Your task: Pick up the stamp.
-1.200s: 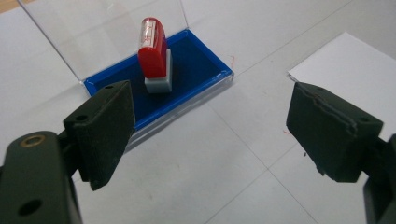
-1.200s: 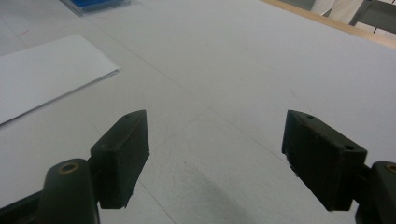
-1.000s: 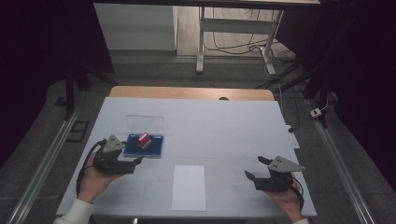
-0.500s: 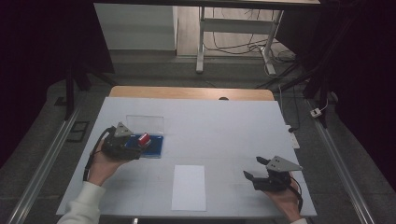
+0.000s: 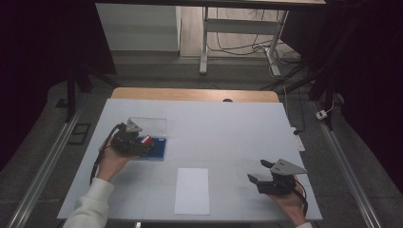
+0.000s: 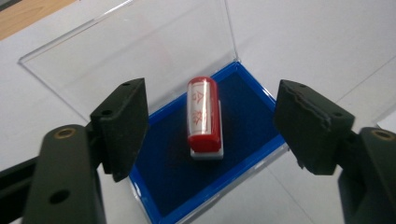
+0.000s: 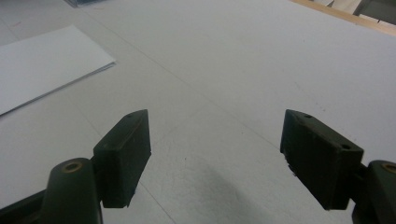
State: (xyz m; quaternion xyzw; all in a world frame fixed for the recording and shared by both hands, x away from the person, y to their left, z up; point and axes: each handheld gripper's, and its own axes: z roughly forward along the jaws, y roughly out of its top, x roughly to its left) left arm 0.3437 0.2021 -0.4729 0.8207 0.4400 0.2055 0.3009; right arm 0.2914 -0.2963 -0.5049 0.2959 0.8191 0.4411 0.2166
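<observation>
**Closing in on the red stamp, nothing lifted yet**

Case already open: clear lid (image 6: 135, 51) tipped back, blue tray (image 6: 243, 154) lying flat on the white table (image 5: 228, 128), near its left side in the high view. Still to come, by the look of it: the grip itself, the lift, and probably a press onto the sheet of paper (image 5: 192, 190) lying well apart toward the near edge.

Left gripper (image 6: 210, 126) poised over the tray, jaws spread on either side of the stamp (image 6: 203, 116) and just been closing, neither pad touching it. Stamp between them but free. Right gripper (image 5: 267, 176) resting near the table's right front, jaws wide apart, holding nothing, bare table beneath.

Stamp: 1 short red cylinder lying on its side on the dark blue lining, roughly mid-tray, glossy, with pale markings along its length and a white block at the near end. Markings too small to read.
</observation>
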